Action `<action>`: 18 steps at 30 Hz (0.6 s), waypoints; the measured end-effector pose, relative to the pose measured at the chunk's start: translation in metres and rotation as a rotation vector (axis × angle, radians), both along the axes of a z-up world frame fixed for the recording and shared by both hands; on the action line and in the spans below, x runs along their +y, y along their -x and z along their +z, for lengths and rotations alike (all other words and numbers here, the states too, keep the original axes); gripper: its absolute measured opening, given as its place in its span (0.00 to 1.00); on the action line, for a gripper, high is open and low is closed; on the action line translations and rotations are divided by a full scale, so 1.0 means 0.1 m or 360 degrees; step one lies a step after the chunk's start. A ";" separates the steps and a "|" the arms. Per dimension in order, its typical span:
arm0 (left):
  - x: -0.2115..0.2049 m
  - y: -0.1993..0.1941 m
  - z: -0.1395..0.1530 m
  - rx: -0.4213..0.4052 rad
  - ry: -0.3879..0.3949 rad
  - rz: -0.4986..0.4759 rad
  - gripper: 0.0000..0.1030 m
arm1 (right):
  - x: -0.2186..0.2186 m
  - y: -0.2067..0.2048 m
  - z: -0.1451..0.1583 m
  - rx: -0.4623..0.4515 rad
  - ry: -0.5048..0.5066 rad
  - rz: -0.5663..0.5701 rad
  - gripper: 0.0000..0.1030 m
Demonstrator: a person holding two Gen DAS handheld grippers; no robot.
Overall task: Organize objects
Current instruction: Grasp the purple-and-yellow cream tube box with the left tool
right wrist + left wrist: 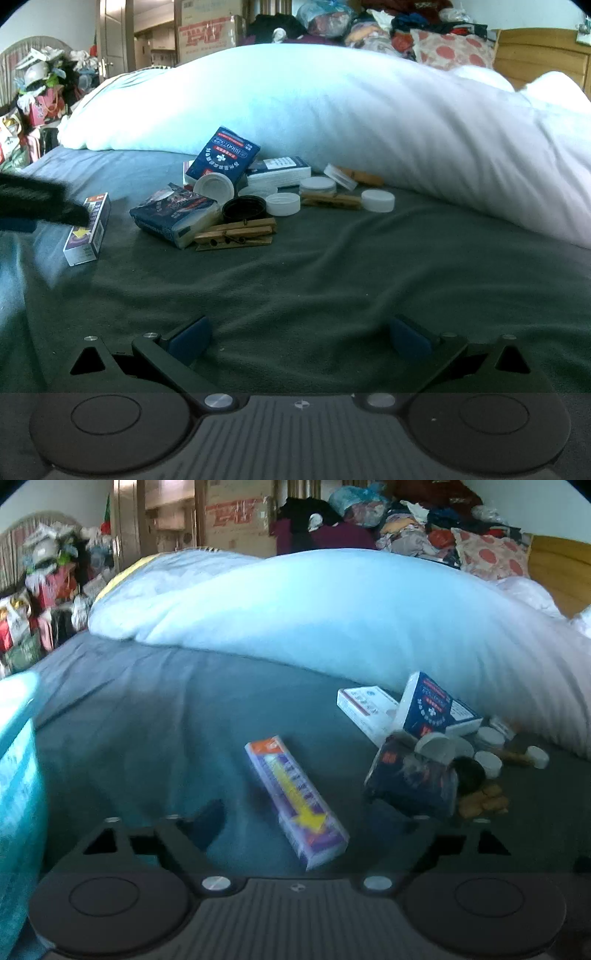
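A long purple and white box (297, 801) lies on the dark bed sheet between my left gripper's (314, 819) open jaws; it also shows in the right wrist view (88, 229). To its right is a pile: dark tissue packs (413, 779) (173, 216), a blue tissue pack (223, 155), white lids (282, 204), a black lid (243, 208) and wooden clothespins (236, 234). My right gripper (299, 338) is open and empty over bare sheet, well in front of the pile. The left gripper's dark body (40, 206) shows at the left edge of the right wrist view.
A big white duvet (369, 110) lies behind the pile. A teal container (18, 775) stands at the left edge of the left wrist view. Heaps of clothes (406, 517), a cardboard box (236, 517) and bags (40, 590) fill the room behind.
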State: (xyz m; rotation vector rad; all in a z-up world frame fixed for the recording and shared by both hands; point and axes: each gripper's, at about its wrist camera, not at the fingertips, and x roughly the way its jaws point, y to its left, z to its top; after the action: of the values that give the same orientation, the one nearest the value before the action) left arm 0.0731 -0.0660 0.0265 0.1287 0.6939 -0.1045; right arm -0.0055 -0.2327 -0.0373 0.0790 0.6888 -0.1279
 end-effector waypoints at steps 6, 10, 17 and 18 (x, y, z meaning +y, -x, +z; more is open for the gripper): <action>-0.12 -0.32 -0.24 0.0057 -0.0093 0.0098 0.80 | 0.00 0.00 0.00 0.0001 0.0003 0.0000 1.00; 0.00 -0.37 -0.29 0.0047 -0.0083 0.0127 0.33 | -0.01 0.00 0.00 0.0002 0.0008 0.0000 1.00; 0.34 -0.01 -0.11 0.0009 -0.0019 0.0091 0.31 | 0.00 0.01 0.00 0.0001 0.0007 0.0001 1.00; 0.38 0.07 -0.10 0.0001 -0.0035 0.0084 0.31 | 0.00 0.01 0.00 0.0000 0.0005 0.0001 1.00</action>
State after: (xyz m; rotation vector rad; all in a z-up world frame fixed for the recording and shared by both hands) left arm 0.0661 -0.0285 0.0165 0.1317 0.6985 -0.0465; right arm -0.0064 -0.2328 -0.0372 0.0758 0.6886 -0.1282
